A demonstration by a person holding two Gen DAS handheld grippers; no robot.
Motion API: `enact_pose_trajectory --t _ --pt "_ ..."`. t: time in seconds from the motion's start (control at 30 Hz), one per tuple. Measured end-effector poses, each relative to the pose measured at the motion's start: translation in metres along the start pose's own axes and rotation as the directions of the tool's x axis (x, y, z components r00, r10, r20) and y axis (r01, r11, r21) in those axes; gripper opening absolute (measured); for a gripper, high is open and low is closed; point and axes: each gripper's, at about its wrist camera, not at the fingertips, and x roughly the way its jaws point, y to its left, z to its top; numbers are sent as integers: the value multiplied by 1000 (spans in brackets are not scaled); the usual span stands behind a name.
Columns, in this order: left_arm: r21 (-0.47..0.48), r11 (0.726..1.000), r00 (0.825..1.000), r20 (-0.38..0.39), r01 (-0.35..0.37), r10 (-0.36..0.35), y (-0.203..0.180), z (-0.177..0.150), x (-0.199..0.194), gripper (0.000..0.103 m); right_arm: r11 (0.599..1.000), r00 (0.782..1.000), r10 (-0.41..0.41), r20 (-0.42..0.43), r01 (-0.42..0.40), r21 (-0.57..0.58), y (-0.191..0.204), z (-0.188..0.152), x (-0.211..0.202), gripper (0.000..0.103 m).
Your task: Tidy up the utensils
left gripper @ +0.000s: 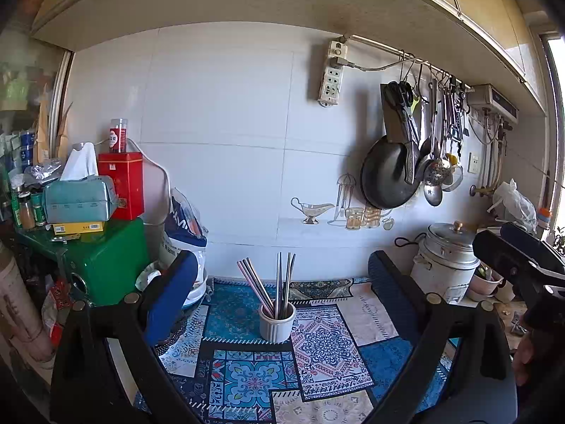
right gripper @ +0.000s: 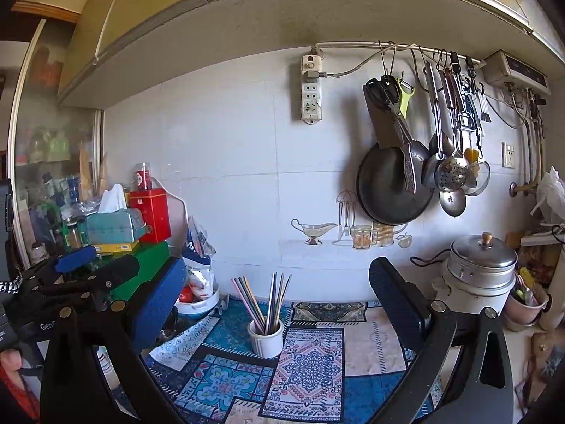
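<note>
On the bench's patterned mat (left gripper: 317,381), white cup (left gripper: 276,323) of chopsticks (left gripper: 279,284), left claw (left gripper: 279,293) and right claw (right gripper: 279,304) both spread wide, empty, well short of cup.

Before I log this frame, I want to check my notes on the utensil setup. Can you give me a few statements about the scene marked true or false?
1. The chopsticks stand upright in the white holder. True.
2. The left gripper is shut on a chopstick. False: its fingers are spread wide and hold nothing.
3. The holder sits on a patterned mat. True.
4. The black pan lies flat on the counter. False: it hangs on the wall below the rail.
5. The right gripper is open and empty. True.
</note>
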Motion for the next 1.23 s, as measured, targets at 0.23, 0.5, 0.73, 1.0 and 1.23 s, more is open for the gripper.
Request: enact_pose_trajectory --t 0.23,0.5,0.73,1.0,1.23 --pt "9 1000 1000 2 3 -3 0 0 -1 97 1000 1000 -8 -8 8 0 4 -1 1 103" --pt "25 1000 1000 5 10 -10 -2 1 -2 97 1000 1000 -12 -12 12 2 5 -2 3 103" --pt "38 999 1000 5 25 -25 -5 1 -2 97 1000 1000 -19 -7 19 7 6 -3 2 103" --pt "40 998 999 4 38 -38 -5 2 -1 98 1000 1000 -28 -5 28 9 6 -2 2 103" --pt "43 998 999 3 48 -48 -4 1 2 98 999 1000 -30 -9 30 12 5 -2 5 103"
